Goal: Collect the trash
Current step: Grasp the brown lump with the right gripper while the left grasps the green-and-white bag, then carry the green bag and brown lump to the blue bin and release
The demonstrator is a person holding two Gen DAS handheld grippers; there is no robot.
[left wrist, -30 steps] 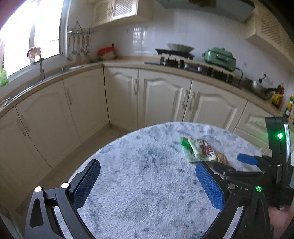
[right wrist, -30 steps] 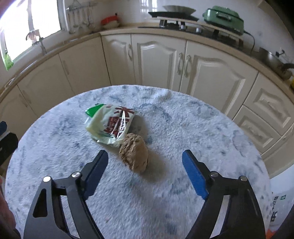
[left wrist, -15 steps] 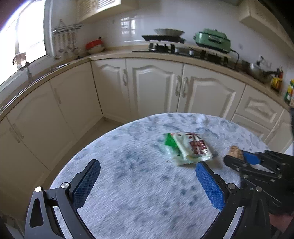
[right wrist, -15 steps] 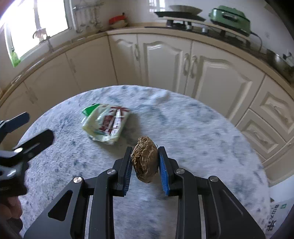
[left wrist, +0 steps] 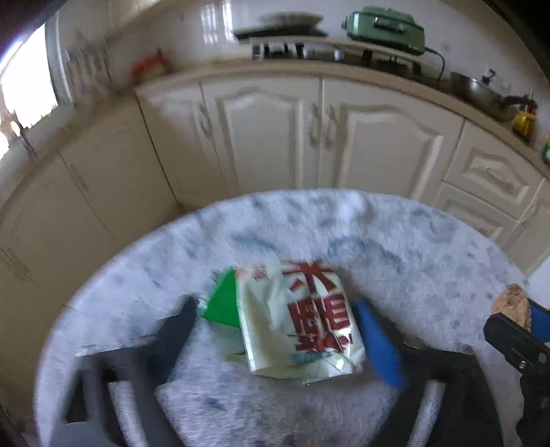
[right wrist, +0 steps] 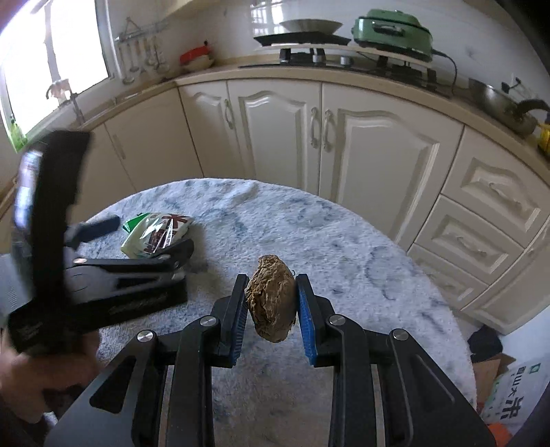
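A white and green snack wrapper [left wrist: 295,316] with red letters lies on the round fluffy table [left wrist: 412,247]. My left gripper [left wrist: 278,326] is open, its two fingers on either side of the wrapper, blurred by motion. My right gripper [right wrist: 271,299] is shut on a brown crumpled paper ball [right wrist: 271,297] and holds it above the table. The ball also shows at the right edge of the left wrist view [left wrist: 512,304]. The wrapper shows in the right wrist view [right wrist: 156,233], between the left gripper's fingers [right wrist: 172,254].
Cream kitchen cabinets [right wrist: 343,137] curve behind the table, with a stove [right wrist: 309,48] and a green appliance [right wrist: 392,31] on the counter. On the floor at the right lie a printed bag [right wrist: 515,395] and a dark object [right wrist: 484,344].
My left gripper has moved forward to straddle the wrapper. My right gripper closed on the brown ball and has lifted it off the table.
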